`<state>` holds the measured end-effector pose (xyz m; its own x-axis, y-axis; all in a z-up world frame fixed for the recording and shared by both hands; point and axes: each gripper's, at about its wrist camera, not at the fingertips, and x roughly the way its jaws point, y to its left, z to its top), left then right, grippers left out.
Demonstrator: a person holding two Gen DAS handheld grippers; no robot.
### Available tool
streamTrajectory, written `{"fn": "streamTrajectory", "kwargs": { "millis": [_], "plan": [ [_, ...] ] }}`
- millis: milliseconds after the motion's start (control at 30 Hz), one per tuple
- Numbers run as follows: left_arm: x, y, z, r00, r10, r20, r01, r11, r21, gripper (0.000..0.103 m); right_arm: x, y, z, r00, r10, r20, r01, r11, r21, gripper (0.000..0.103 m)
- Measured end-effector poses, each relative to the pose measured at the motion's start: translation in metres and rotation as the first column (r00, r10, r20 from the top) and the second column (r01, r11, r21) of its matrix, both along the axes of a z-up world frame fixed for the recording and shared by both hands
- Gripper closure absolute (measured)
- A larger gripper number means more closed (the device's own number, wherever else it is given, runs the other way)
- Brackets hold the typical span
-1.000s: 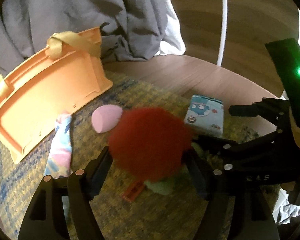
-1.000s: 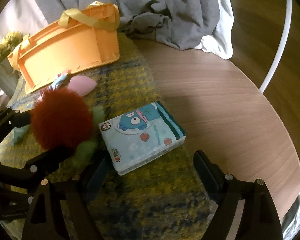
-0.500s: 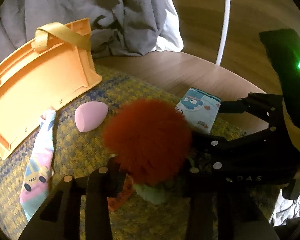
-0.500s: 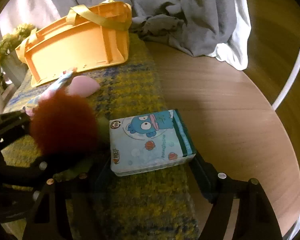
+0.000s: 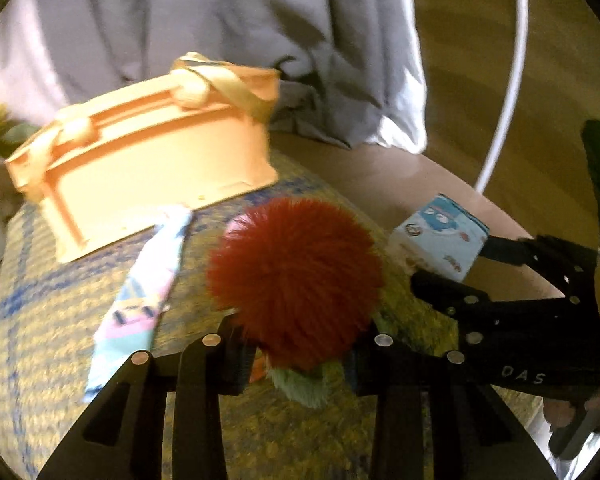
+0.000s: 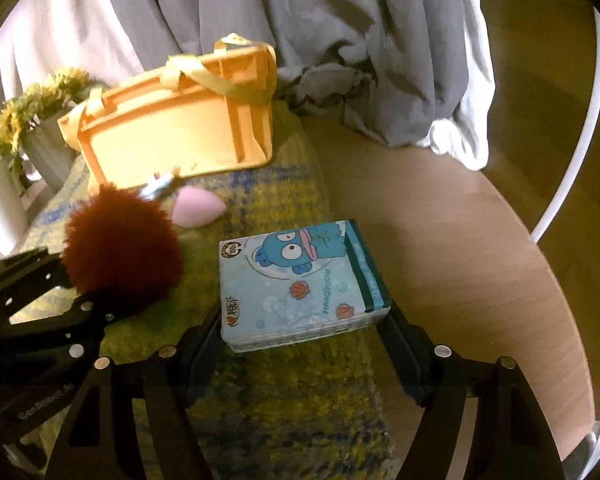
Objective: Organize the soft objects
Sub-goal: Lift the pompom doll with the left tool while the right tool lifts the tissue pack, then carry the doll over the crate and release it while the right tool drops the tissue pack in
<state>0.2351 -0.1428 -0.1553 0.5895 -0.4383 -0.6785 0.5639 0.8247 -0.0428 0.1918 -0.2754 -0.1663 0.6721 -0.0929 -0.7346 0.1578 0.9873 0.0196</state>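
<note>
The fluffy red pompom ball [image 5: 296, 280] with a green tuft below is pinched by the left gripper [image 5: 300, 354], above the yellow-blue woven mat [image 5: 52, 320]. The light-blue cartoon tissue pack [image 6: 300, 284] lies with its long axis toward the orange plastic basket [image 6: 172, 128]; the right gripper [image 6: 304, 344] clamps its near end. A pink egg-shaped sponge [image 6: 198, 210] lies between basket and pack.

Round wooden table [image 6: 480, 240] under a yellow-blue woven mat [image 6: 300, 400], grey cloth [image 6: 340, 20] behind, wood floor [image 5: 460, 60].
</note>
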Motion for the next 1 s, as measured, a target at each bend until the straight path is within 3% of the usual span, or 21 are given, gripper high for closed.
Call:
{"fn": "streamTrajectory", "kwargs": {
  "millis": [467,1000],
  "plan": [
    [0.001,0.050,0.059,0.976,0.209,0.058,-0.205,0.976,-0.076,0.068,0.006,0.025,0.063,0.992,0.014,0.126,-0.016,1.000,0.011,0.029],
    [0.016,0.091,0.122,0.943,0.277,0.186,-0.258,0.958,-0.123,0.068,0.034,0.057,0.120,0.963,0.033,0.266,-0.052,0.997,0.062,0.029]
  ]
}}
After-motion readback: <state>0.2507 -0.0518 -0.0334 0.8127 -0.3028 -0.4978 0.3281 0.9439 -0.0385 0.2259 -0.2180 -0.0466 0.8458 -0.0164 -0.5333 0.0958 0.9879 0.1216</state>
